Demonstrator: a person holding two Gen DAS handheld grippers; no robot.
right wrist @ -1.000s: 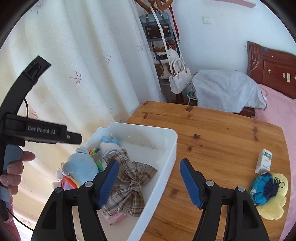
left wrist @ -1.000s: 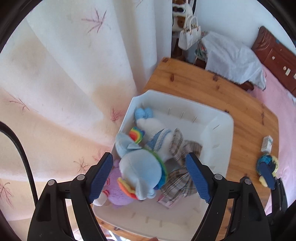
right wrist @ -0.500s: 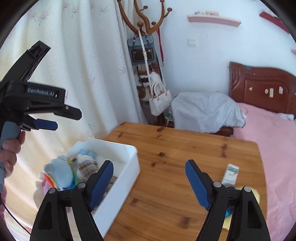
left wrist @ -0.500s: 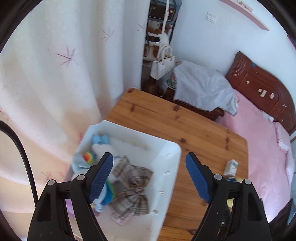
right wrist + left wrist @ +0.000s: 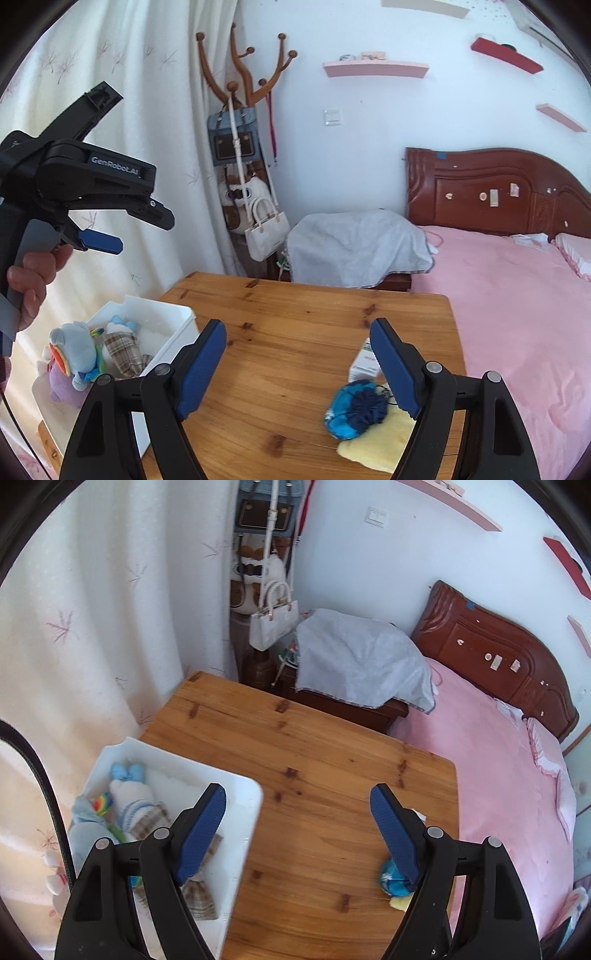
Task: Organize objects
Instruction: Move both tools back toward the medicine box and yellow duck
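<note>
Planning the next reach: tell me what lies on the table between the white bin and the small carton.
Nothing: between the white bin and the small carton only bare wooden table shows, seen in the right wrist view.

Your left gripper point(image 5: 297, 814) hangs above the wooden table point(image 5: 306, 760), jaws wide apart with nothing between them. Your right gripper point(image 5: 297, 341) gapes over it too, empty. Your left hand point(image 5: 35, 273) apparently wraps the handle.

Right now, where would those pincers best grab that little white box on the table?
Across its narrow sides, coming from above. The small white box stands upright on the wooden table, and the blue pouch crowds its near side. The right gripper is open and nearest.
</note>
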